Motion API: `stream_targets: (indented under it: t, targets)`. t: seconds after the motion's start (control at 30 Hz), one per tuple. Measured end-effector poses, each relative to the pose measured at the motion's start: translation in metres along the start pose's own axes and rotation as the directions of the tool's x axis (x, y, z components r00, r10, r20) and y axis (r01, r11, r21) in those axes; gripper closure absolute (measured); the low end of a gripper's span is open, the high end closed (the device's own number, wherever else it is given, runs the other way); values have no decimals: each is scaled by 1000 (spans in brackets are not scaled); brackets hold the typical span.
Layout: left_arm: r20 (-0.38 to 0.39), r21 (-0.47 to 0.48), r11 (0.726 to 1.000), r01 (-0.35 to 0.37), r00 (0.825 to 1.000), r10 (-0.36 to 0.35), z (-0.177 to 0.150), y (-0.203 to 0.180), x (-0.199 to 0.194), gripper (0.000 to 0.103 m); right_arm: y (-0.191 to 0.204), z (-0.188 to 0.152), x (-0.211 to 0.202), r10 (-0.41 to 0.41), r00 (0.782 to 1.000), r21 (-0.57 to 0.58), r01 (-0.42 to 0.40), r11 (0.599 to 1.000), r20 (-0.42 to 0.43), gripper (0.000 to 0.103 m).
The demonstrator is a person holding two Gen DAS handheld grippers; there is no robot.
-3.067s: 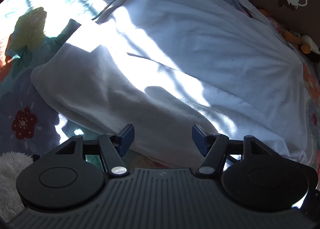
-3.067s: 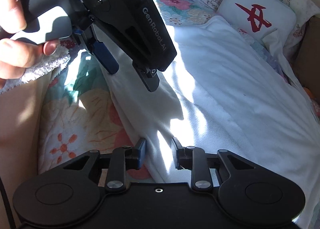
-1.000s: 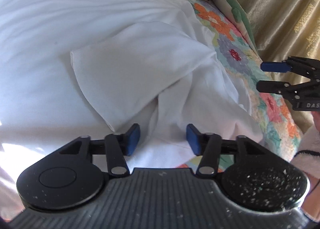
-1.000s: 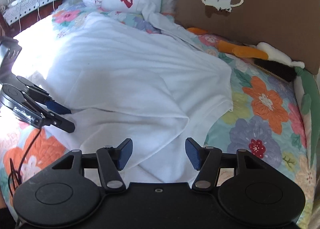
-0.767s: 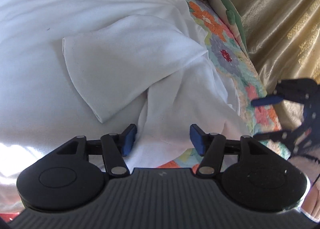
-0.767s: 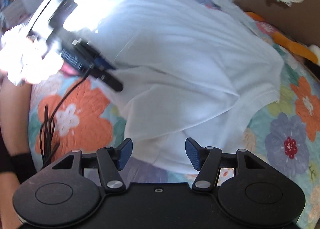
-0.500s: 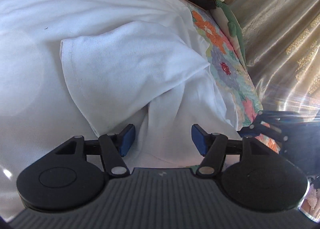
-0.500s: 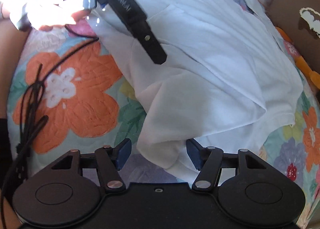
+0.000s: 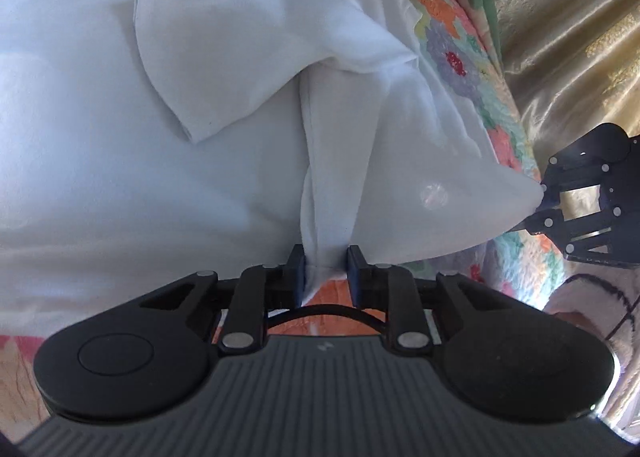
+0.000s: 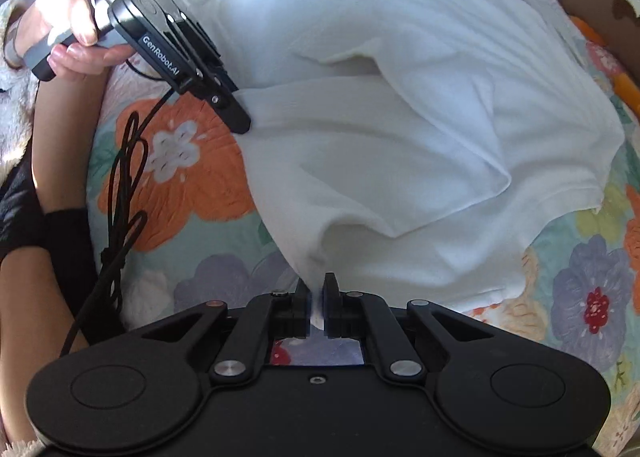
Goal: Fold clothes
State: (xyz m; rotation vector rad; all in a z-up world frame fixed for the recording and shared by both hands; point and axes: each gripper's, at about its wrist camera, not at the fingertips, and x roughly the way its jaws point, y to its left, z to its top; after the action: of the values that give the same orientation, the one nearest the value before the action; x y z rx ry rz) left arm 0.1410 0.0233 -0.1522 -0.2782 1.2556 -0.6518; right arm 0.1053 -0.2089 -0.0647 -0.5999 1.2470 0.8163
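A white garment (image 9: 224, 69) lies spread over a bed covered by a floral quilt (image 10: 188, 173), seen from two cameras, one mounted on each hand-held gripper.

From the left wrist view, the left hand-held gripper (image 9: 326, 271) points steeply down at the bed. Its jaws have just been closing and now stand narrow, with a gathered ridge of the white cloth pinched between the blue pads. The cloth rises from the pads as a tall bunched fold running straight ahead of the gripper. Ahead and to the left of it, a folded-over flap of the garment lies flat on the rest of the fabric. To the right, the right hand-held gripper (image 9: 542, 203) grips the far right tip of the cloth, beside a golden curtain (image 9: 568, 37).

From the right wrist view, the right hand-held gripper (image 10: 316, 299) points almost straight down. Its jaws have just been closing and are nearly together, clamped on a thin edge of the white garment. The fabric spreads ahead and to the right of it. Ahead and to the left, the left hand-held gripper (image 10: 240, 121) touches the cloth edge, held by a person's hand (image 10: 68, 33). A black cable (image 10: 124, 185) trails from it across the quilt, left of the right gripper
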Motion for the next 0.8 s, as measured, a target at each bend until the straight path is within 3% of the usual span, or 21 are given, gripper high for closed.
stream_targets:
  t: [0.1,0.2,0.3,0.37,0.4,0.43,0.5,0.57,0.67,0.8]
  targets:
    - [-7,31,999,-26,1000,26,-2,-4,3,82,10,-2,39,1,996,-30,-4,1000,-91,98]
    - [-4,43,999,-24,1000,24,-4,-3,2,81,9,0,59,0,993,-47,-5,999,-121,96]
    - [2,72,997,-33,999,33,-5,-5,-1,81,4,0,51,18,994,-19,-20,1000,-112,94]
    - [5,106,991,-78,997,78,-3,-12,-9,80,9,1,39,-41,989,-37,36,999,-139,78]
    - [29,135,984,-117,993,114,-2,-17,-17,77,13,3,28,-98,987,-51,92,994,-130,63]
    - [54,163,974,-156,987,149,-1,-23,-26,75,18,4,16,-155,981,-64,148,987,-120,58]
    - [127,214,951,-221,972,198,0,-31,-43,60,26,6,-13,-217,975,-49,215,975,-43,55]
    - [213,254,920,-300,945,250,4,-34,-58,56,33,9,-47,-217,972,13,217,976,95,48]
    - [279,273,886,-376,912,301,15,-32,-60,54,35,27,-69,-198,945,78,184,980,261,47]
    - [281,224,905,-361,913,295,29,-15,-48,46,50,60,-31,-259,911,1,273,962,322,47]
